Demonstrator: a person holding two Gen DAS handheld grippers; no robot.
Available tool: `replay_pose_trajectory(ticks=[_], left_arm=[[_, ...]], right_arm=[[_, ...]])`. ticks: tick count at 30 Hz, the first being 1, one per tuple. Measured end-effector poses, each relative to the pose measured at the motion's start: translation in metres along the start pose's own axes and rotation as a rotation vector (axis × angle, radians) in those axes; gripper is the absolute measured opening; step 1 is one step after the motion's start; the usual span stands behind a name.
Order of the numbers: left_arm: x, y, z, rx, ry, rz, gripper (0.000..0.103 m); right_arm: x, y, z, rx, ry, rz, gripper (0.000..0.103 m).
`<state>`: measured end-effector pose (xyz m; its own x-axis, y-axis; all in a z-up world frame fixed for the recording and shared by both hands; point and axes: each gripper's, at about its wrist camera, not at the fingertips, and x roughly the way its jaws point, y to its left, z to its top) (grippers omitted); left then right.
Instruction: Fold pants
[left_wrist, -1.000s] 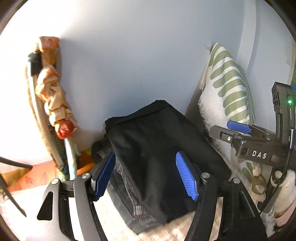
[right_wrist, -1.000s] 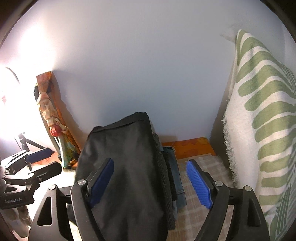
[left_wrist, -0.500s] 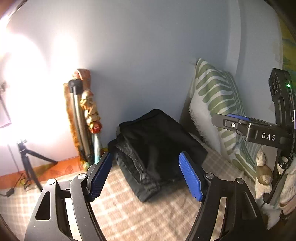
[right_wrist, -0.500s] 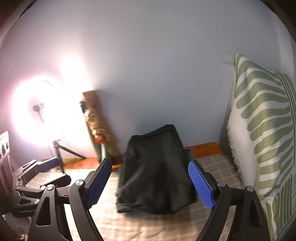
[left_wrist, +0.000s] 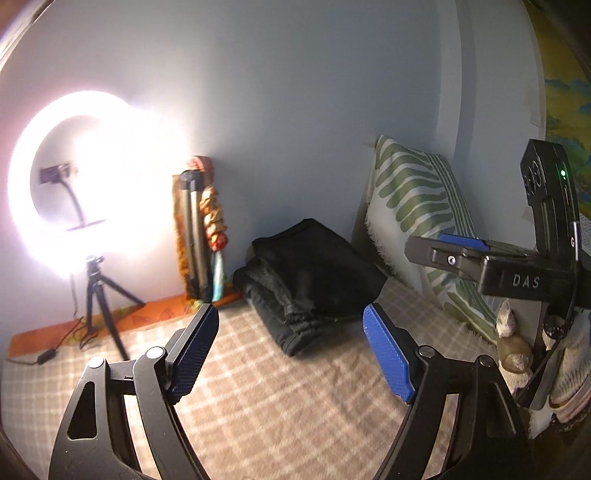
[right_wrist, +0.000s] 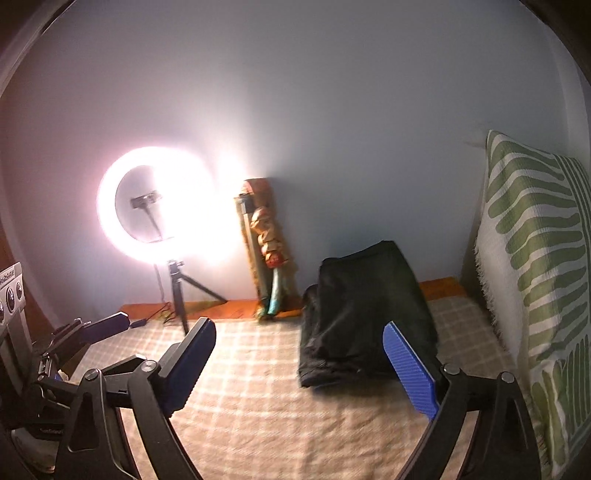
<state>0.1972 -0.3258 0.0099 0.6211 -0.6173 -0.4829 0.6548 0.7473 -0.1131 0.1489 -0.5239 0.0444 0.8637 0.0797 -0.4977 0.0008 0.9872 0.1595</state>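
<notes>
1. Left wrist view: the left gripper (left_wrist: 291, 354) stands wide apart and empty, its ribbed blue pads (left_wrist: 386, 352) on black angular arms.
2. Ahead of it, just past the fingertips, the pants (left_wrist: 310, 280) lie folded in a thick black, matte, roughly rectangular bundle with stacked layers showing along the near edge. They rest on a bed (left_wrist: 258, 398) covered in soft beige checked cloth.
3. To the right of the pants a pillow (left_wrist: 417, 206) with green leaf stripes and a fringed edge leans against the wall. The right gripper (left_wrist: 461, 247) reaches in sideways from the right, in front of the pillow.
4. Far left, a glowing ring light (left_wrist: 88, 184) stands on a thin black tripod; beside it a wrapped pole (left_wrist: 201, 229) with knotted orange cloth leans on the wall.
5. Right wrist view: the right gripper (right_wrist: 299, 365) is also spread wide, holding nothing.
6. The pants (right_wrist: 365, 306) lie ahead between its fingertips, nearer the right pad (right_wrist: 410, 369), a dark soft block apart from both pads.
7. The pillow (right_wrist: 535, 258) rises at right, the ring light (right_wrist: 155, 206) and pole (right_wrist: 266, 247) at left; the left gripper (right_wrist: 92, 328) shows low at the left edge.
</notes>
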Motion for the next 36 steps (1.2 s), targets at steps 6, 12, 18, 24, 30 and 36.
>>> replay_pose_trajectory(ticks=[6,12,18,24,30,36], left_arm=[[-0.023,0.01,-0.036,-0.008,0.037,0.047,0.081],[-0.047,0.023,-0.067,-0.03,0.021,0.12,0.081],[-0.053,0.029,-0.089,-0.016,0.071,0.134,0.081],[-0.053,0.033,-0.105,-0.019,0.109,0.133,0.081],[-0.059,0.037,-0.115,-0.012,0.102,0.155,0.081],[-0.062,0.037,-0.121,-0.003,0.106,0.162,0.082]], right_arm=[[-0.013,0.028,-0.032,-0.024,0.002,-0.027,0.103],[-0.014,0.046,-0.069,0.007,0.038,-0.078,0.103],[-0.012,0.063,-0.101,-0.004,0.048,-0.142,0.103],[-0.005,0.068,-0.125,0.029,0.054,-0.173,0.103],[-0.002,0.074,-0.141,0.024,0.036,-0.217,0.103],[0.0,0.078,-0.147,0.03,0.024,-0.218,0.103]])
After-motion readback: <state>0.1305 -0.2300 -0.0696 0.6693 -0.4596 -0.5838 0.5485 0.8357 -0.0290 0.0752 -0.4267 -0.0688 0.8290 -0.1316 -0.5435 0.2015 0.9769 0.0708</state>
